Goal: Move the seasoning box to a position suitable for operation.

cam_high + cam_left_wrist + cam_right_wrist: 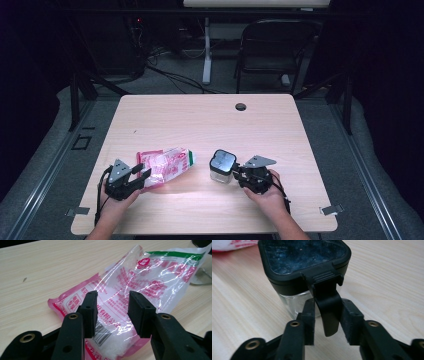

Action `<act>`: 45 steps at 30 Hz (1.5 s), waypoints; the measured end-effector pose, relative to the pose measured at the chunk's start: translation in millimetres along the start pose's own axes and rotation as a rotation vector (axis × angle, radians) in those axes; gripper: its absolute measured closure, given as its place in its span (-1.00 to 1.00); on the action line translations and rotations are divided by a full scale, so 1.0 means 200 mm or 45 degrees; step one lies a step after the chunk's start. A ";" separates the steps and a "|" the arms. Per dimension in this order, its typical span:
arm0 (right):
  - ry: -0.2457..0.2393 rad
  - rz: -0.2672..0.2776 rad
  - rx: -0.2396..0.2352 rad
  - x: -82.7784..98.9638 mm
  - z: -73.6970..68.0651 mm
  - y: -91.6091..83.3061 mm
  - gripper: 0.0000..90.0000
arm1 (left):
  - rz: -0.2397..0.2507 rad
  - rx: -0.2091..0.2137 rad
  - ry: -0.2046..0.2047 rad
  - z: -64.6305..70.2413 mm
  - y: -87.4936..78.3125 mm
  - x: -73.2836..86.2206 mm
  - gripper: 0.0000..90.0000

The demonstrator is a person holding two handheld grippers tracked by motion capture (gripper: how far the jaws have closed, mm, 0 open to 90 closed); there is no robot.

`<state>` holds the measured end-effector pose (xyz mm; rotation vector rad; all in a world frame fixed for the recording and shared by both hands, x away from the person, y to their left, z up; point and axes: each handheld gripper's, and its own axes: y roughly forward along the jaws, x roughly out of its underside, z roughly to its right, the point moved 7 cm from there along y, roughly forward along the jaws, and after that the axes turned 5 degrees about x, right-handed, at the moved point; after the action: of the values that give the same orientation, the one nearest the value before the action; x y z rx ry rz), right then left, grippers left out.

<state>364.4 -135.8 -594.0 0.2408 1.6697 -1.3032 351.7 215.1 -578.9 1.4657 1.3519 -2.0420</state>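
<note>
While one bag (166, 165) lay lower left on the bench (210, 120), long axis toward upper right, left fingers (90, 307) stood released over it; right fingers (352, 320) flanked, unclenched, one jar's (222, 166) latch (327, 307).

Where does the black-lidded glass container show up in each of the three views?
High view: the container stands right of table centre, just ahead of the right gripper.
Left gripper view: a bit of clear glass at the right edge, past the bag's green end, may be it; I cannot tell.
Right gripper view: it is at top centre, its lid latch hanging between the jaws.
Shared landmark: the pink plastic bag.
</note>
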 end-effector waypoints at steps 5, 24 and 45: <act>-0.049 -0.014 0.012 -0.01 -0.01 0.01 0.59 | 0.003 0.034 0.038 0.06 0.00 -0.02 0.35; -0.204 -0.017 -0.154 0.03 -0.10 -0.05 0.61 | -0.055 0.265 0.126 0.44 0.20 -0.17 0.72; -0.096 -0.020 -0.190 0.05 -0.09 -0.05 0.53 | -0.188 0.431 0.289 0.70 0.36 -0.14 1.00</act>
<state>342.3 -129.5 -596.0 0.0889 1.6984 -1.1789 331.7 56.7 -586.5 1.8365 1.2735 -2.3483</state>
